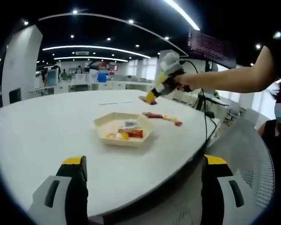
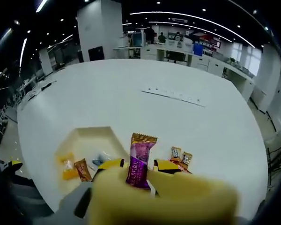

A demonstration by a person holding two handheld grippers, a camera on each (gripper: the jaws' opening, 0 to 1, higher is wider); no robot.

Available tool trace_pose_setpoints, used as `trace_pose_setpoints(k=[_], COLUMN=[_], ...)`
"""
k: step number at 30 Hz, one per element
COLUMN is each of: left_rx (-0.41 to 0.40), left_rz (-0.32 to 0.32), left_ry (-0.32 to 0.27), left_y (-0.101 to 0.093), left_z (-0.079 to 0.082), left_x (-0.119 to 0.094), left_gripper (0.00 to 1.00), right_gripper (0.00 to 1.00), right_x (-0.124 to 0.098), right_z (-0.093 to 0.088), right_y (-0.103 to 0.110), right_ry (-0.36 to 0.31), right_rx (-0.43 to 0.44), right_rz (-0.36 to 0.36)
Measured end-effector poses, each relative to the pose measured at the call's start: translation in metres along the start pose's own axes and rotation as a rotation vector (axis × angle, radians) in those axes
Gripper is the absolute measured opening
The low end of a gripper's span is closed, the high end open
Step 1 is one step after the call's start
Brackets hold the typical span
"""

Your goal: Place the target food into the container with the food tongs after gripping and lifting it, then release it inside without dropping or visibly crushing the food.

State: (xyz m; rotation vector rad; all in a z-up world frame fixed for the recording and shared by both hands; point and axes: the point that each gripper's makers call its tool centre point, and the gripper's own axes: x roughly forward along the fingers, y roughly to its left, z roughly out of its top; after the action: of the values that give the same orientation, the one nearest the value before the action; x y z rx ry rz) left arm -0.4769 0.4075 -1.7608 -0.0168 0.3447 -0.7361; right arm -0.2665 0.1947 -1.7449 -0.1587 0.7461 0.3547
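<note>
In the left gripper view, the left claw point(image 1: 140, 187) hangs wide open and empty at the tabletop point(image 1: 47, 136) edge, clear of the tray point(image 1: 124, 130).

In the right gripper view, the right claw point(image 2: 138, 165) pinches a purple snack packet point(image 2: 139, 161) above the tabletop beside the tray, ready to carry it across; its tips are blurred.

Open office: round white table point(image 1: 61, 136), curved ceiling light strips point(image 1: 93, 48), bright windows point(image 2: 246, 58) beyond.

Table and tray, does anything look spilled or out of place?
Nothing looks spilled. A few wrapped snacks lie on the white table beside the tray, apart from those inside. The right hand-held gripper holds a purple packet above the table, undamaged.
</note>
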Motion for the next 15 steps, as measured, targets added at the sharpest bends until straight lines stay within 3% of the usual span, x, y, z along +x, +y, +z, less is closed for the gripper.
trace_pose_setpoints(k=[15], left_rx=[-0.007], left_rz=[0.004], left_ry=[0.002], left_y=[0.0], left_z=[-0.001], left_x=[-0.001], left_gripper=[0.98], right_gripper=[0.24], right_x=[0.011], right_z=[0.017], right_y=[0.04], right_ry=[-0.018], right_rx=[-0.025], right_rz=[0.095])
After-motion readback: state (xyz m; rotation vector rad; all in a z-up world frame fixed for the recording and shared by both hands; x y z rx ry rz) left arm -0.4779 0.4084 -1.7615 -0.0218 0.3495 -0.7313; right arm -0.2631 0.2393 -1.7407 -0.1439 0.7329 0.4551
